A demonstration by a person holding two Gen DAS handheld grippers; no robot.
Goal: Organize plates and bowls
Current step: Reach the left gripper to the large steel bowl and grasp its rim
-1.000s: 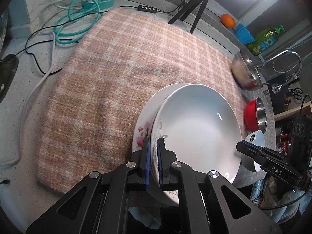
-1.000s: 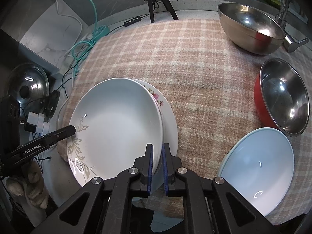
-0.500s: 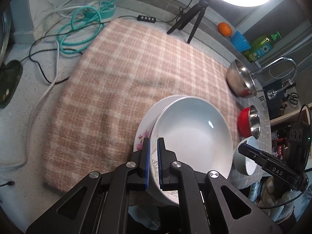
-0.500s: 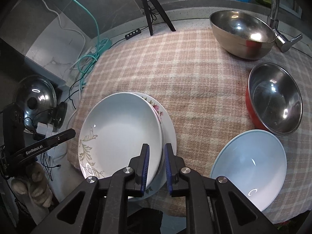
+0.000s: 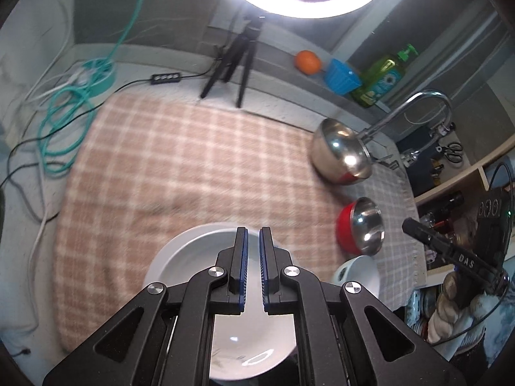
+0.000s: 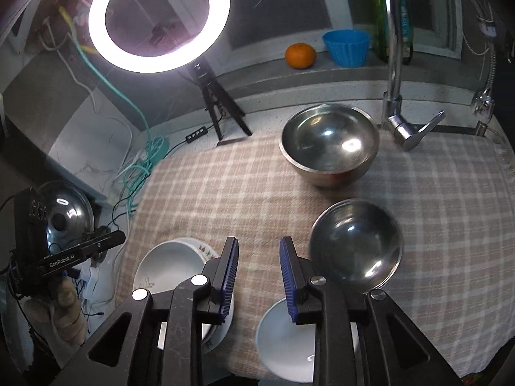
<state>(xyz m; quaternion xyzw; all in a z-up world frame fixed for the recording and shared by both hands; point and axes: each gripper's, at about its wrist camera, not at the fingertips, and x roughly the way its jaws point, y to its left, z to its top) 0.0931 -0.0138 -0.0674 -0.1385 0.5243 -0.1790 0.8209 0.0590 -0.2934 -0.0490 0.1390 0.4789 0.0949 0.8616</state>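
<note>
A deep white plate (image 5: 193, 267) rests on a flowered plate (image 6: 206, 251) at the near left of the checked cloth (image 5: 193, 160). My left gripper (image 5: 253, 241) hovers above that stack, shut, with nothing in it. My right gripper (image 6: 259, 251) hangs over bare cloth between the stack and a pale blue bowl (image 6: 289, 347). Its jaws are opening and nothing is between them. A red bowl with a steel inside (image 6: 354, 251) stands just right of the right fingers. A big steel bowl (image 6: 328, 148) sits farther back.
A ring light on a tripod (image 6: 157, 16) stands behind the cloth, with a faucet (image 6: 399, 64) at the back right. An orange (image 6: 299, 54) and a blue cup (image 6: 346, 46) sit on the ledge. Teal cable coils (image 5: 64, 122) lie left; a pot lid (image 6: 67, 212) is beyond the cloth's left edge.
Both grippers have risen and drawn back from the rim of the stacked plates, which stay on the cloth. The right jaws have spread apart. The left jaws stay shut.
</note>
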